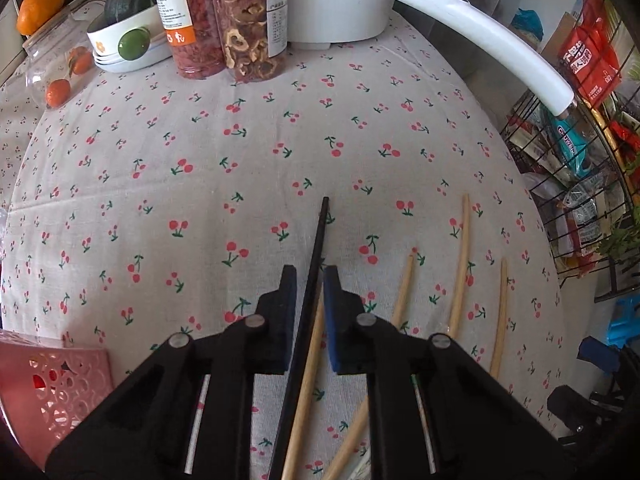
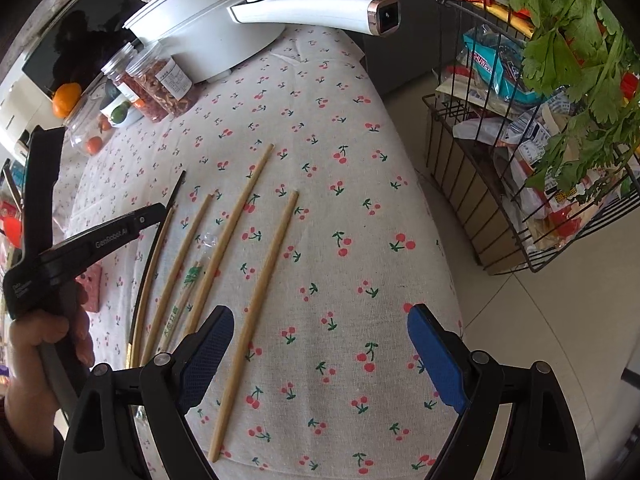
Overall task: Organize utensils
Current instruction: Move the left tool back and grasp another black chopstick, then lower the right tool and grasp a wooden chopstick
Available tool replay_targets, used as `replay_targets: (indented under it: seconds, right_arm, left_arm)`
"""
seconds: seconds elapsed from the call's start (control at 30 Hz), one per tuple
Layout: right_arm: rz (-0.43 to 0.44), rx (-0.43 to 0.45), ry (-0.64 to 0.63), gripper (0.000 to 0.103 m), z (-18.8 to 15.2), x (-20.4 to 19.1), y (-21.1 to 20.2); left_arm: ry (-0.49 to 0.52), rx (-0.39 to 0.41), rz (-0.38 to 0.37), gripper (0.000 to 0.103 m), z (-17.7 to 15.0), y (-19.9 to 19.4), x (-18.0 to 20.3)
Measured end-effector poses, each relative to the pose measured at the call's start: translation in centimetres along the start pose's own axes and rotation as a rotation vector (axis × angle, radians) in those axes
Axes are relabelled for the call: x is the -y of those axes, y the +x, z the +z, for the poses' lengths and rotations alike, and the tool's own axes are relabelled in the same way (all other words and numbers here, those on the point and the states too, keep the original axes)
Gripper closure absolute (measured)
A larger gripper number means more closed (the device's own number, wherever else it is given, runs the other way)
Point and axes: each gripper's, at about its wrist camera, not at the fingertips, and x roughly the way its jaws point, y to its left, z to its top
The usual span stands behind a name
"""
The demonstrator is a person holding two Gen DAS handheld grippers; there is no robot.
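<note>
Left wrist view: left gripper (image 1: 310, 280) narrowed around thin black chopstick (image 1: 316, 256), pads close beside it, contact not certain, tip toward 12 o'clock. Pale wooden chopsticks (image 1: 460, 264) at 3 o'clock; pink perforated plastic basket (image 1: 52, 384) at 8 o'clock. Probably pickup step; next, lifting toward basket. Right gripper (image 2: 320, 348) spread wide, empty. "GenRobot.AI" readable on left tool.
</note>
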Motion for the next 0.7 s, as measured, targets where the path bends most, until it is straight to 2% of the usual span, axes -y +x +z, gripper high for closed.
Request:
replay_targets:
  seconds: [0.17, 0.23, 0.4, 0.7]
  right_arm:
    - [0.001, 0.006, 0.002, 0.013, 0.4, -0.1, 0.1]
    - [0.003, 0.004, 0.007, 0.013, 0.5, 0.0, 0.2]
    - [0.000, -0.002, 0.017, 0.013, 0.5, 0.3, 0.4]
    - [0.024, 0.022, 0.048, 0.013, 0.8, 0.5, -0.3]
  left_arm:
    - [-0.003, -0.016, 0.039, 0.090, 1.1, 1.2, 0.1]
    - [0.000, -0.024, 0.052, 0.096, 1.3, 1.3, 0.1]
    - [0.013, -0.029, 0.074, 0.097, 1.0, 0.9, -0.6]
    - [0.077, 0.064, -0.012, 0.097, -2.7, -6.2, -2.0]
